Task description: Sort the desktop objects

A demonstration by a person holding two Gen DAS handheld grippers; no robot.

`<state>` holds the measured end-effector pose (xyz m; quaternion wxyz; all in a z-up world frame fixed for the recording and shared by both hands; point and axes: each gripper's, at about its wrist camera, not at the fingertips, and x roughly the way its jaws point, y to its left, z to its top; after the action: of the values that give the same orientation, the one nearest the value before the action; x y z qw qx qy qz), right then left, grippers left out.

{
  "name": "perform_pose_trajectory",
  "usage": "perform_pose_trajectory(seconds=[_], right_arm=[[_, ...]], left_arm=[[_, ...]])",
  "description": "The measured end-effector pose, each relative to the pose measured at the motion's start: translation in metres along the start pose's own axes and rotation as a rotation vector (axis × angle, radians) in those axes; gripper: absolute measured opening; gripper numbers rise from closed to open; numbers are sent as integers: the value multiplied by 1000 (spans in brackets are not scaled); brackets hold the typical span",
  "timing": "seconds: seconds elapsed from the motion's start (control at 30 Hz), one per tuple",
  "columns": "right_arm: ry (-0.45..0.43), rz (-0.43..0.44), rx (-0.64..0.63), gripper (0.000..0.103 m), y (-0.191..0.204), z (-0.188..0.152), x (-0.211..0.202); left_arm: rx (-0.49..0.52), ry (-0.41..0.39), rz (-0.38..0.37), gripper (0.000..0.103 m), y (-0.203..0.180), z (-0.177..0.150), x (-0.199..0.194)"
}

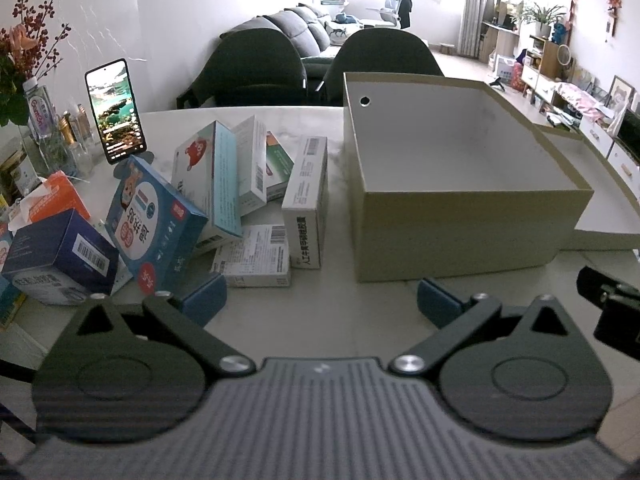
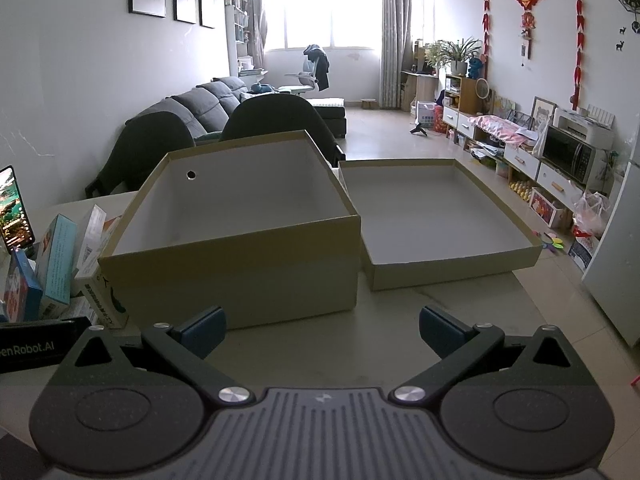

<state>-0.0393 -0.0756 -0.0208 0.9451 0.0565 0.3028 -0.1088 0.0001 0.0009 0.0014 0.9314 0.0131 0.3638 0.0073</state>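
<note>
The left gripper (image 1: 320, 300) is filling the bottom of its frame, fingers spread wide and gripping nothing. A jumble of small boxes (image 1: 224, 200) is lying at centre left, blue, white and green packs tilted against each other. Right of them the cardboard box (image 1: 460, 232) is sitting open and empty. The right gripper (image 2: 322, 330) is likewise gaping wide before the box, with the empty lid (image 2: 452, 268) just beside it at centre right.
</note>
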Motion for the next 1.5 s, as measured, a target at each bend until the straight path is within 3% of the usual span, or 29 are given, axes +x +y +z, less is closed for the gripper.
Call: perform_pose_trajectory(seconds=[1.5], right_arm=[[11,-7,-5,103,4,-4,-1]], left_arm=[[9,6,-3,103,0,-4,4]])
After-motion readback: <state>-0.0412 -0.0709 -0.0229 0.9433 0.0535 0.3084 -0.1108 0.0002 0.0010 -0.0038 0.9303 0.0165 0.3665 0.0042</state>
